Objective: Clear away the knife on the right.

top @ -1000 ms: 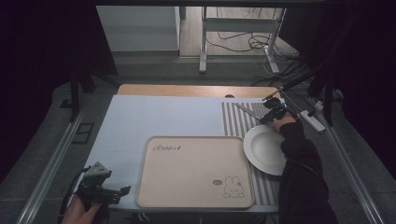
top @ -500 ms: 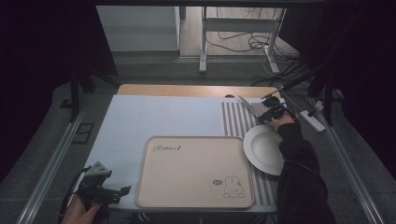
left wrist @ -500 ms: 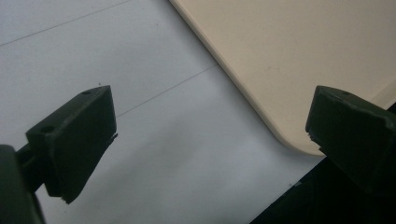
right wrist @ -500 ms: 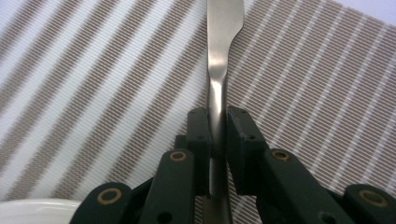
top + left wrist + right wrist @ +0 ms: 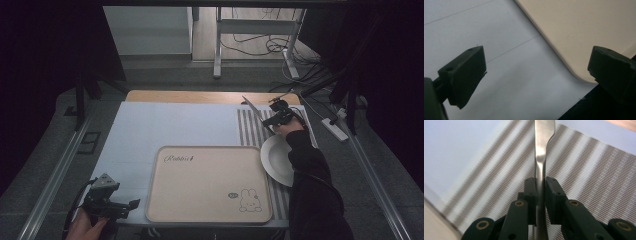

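My right claw (image 5: 540, 192) was clamped on the handle of a metal knife (image 5: 541, 152), both pads pressed against the flat steel, with the utensil running straight up toward twelve o'clock in the right gripper view over the striped placemat (image 5: 586, 172). In the high view that same right claw (image 5: 276, 119) sat at about two o'clock on the table, held over the striped placemat (image 5: 250, 131), and the knife (image 5: 256, 112) slanted from it toward ten o'clock, its far end raised near the table's back edge. The white plate (image 5: 276, 159) lay just at six o'clock of that claw, beside the beige tray (image 5: 207, 182) with its rabbit drawing. My left claw (image 5: 131, 205) rested at about seven o'clock, near the tray's front left corner. In the left gripper view its jaws stood wide apart with nothing between them, over the pale table cover (image 5: 506, 82) and the tray's rounded corner (image 5: 574, 32).
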`<move>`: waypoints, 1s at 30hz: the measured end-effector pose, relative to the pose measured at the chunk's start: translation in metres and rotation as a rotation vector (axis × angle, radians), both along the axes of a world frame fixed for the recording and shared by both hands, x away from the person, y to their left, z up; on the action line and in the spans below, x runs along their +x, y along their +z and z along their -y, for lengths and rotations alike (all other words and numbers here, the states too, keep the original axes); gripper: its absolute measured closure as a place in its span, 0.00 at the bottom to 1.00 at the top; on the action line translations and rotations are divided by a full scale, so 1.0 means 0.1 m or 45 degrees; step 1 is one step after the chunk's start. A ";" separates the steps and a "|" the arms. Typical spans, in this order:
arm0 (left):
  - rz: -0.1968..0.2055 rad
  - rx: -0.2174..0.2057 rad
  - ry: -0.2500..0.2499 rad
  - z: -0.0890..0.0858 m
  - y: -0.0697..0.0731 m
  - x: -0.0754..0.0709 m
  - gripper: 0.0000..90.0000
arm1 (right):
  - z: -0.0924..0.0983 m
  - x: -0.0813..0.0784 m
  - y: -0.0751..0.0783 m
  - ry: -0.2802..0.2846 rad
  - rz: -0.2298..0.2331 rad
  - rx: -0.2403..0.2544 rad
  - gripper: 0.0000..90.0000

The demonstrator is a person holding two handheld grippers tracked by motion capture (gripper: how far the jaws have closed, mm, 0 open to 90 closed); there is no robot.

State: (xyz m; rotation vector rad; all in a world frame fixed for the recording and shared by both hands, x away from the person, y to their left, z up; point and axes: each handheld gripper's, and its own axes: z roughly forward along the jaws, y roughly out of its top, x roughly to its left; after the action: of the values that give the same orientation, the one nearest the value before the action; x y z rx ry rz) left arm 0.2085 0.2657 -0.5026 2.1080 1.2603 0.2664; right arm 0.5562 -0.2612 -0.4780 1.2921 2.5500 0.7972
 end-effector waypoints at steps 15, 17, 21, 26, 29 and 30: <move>0.002 0.001 -0.002 0.00 0.00 0.00 0.03 | -0.43 -0.16 0.07 0.096 0.023 0.083 0.90; 0.002 0.002 -0.002 0.00 0.00 0.00 0.03 | -0.48 -0.19 0.08 0.110 0.021 0.091 0.90; 0.002 0.000 -0.002 0.00 0.00 0.00 0.03 | -0.58 -0.24 0.09 0.137 0.028 0.093 0.90; 0.002 0.001 -0.002 0.00 0.00 0.00 0.03 | -0.67 -0.31 0.11 0.166 0.032 0.100 0.90; 0.002 0.001 -0.002 0.00 0.00 0.00 0.03 | -0.71 -0.36 0.13 0.169 0.035 0.099 0.90; 0.002 0.001 -0.002 0.00 0.00 0.00 0.03 | -0.71 -0.38 0.13 0.172 0.038 0.100 0.90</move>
State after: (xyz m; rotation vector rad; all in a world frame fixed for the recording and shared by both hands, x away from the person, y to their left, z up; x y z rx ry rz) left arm 0.2084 0.2656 -0.5025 2.1088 1.2578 0.2681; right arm 0.5180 -0.1898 -0.4647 1.1297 2.6287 0.9444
